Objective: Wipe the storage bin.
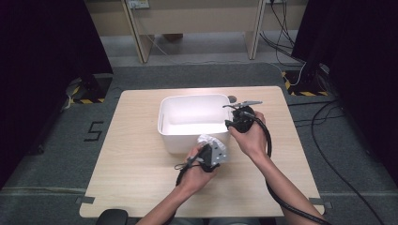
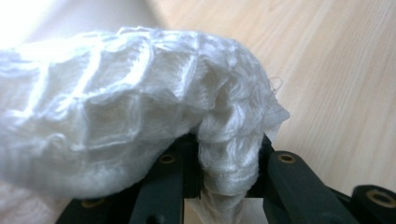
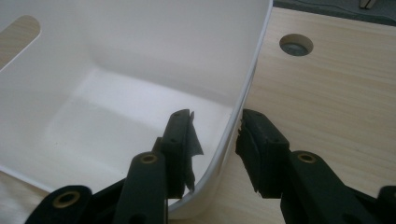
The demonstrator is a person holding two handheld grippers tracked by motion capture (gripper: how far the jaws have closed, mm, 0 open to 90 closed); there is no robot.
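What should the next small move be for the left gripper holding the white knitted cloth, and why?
Probably carry the white knitted cloth forward over the near rim of the white plastic bin before letting go. The left gripper is shut on the cloth just outside that near wall, above the wooden table. The right gripper straddles the bin's right wall, jaws open, seemingly ready to steady it.

A white knitted cloth (image 2: 116,126), bunched, is being held beside the empty white plastic tub (image 1: 165,129) on the bench (image 1: 131,164).

Cloth (image 2: 116,116) looks white, knitted, fuzzy; bin (image 3: 140,70) smooth, faintly glossy plastic; tabletop (image 1: 131,159) pale matt wood grain; fingers (image 3: 261,144) matt black.
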